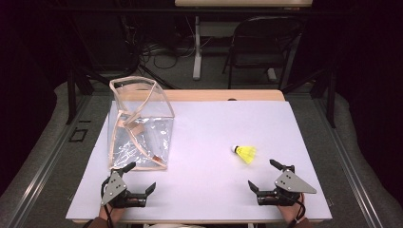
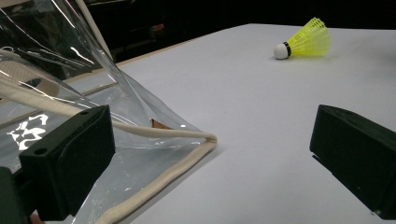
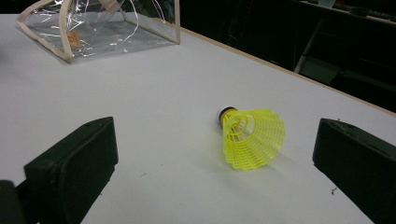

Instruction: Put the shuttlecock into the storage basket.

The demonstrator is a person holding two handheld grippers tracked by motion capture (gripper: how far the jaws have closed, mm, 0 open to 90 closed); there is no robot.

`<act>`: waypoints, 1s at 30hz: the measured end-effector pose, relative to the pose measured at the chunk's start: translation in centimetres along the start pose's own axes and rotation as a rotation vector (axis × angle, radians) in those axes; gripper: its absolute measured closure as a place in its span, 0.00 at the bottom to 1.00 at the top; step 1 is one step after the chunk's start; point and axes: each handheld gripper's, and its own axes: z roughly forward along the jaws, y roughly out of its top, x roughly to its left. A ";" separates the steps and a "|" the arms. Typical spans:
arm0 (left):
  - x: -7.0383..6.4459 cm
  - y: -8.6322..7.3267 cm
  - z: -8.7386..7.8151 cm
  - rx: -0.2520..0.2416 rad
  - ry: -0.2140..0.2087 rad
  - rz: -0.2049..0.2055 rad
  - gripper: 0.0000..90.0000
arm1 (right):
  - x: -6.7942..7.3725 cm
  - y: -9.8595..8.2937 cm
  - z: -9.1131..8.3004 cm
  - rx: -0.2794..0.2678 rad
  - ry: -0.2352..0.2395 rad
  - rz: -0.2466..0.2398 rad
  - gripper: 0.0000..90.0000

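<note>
A clear plastic bag (image 1: 140,123) with beige trim stands open at the table's left. A yellow shuttlecock (image 1: 246,153) with a white cork lies on its side at the right. My left gripper (image 1: 141,176) rests open near the front edge, just in front of the bag's near corner. In the left gripper view the bag (image 2: 70,70) lies by the left jaw and the shuttlecock (image 2: 306,43) is far off. My right gripper (image 1: 262,174) is open, a little short of the shuttlecock. In the right gripper view the shuttlecock (image 3: 250,137) lies ahead between the jaws, apart from both.
The white table top (image 1: 209,128) has a wooden strip (image 1: 223,95) along its far edge. Behind the table stand a dark folding chair (image 1: 261,42) and a white desk leg (image 1: 196,47), with cables on the floor. The bag (image 3: 102,28) shows far off in the right gripper view.
</note>
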 end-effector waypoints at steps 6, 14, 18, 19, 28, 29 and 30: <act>0.1 0.0 0.0 0.005 -0.001 0.004 0.00 | -0.5 0.2 0.4 0.018 -0.005 0.004 0.00; 0.0 0.0 0.1 0.004 -0.001 0.005 0.00 | -1.8 0.3 1.1 0.048 -0.003 0.008 0.00; 0.0 0.0 0.1 0.007 -0.002 0.010 0.00 | -2.4 0.4 1.5 0.063 0.006 0.006 0.00; 0.0 0.0 0.1 0.007 -0.003 0.010 0.00 | -2.5 0.4 1.6 0.063 0.008 0.005 0.00; 0.0 0.0 0.1 0.008 -0.005 0.009 0.00 | -4.2 0.3 2.8 0.107 0.046 0.025 0.00; 0.0 0.0 0.1 0.007 -0.004 0.009 0.00 | -4.4 0.3 3.0 0.112 0.052 0.023 0.00; 0.0 0.0 0.1 0.008 -0.004 0.009 0.00 | -4.5 0.3 3.1 0.115 0.054 0.026 0.00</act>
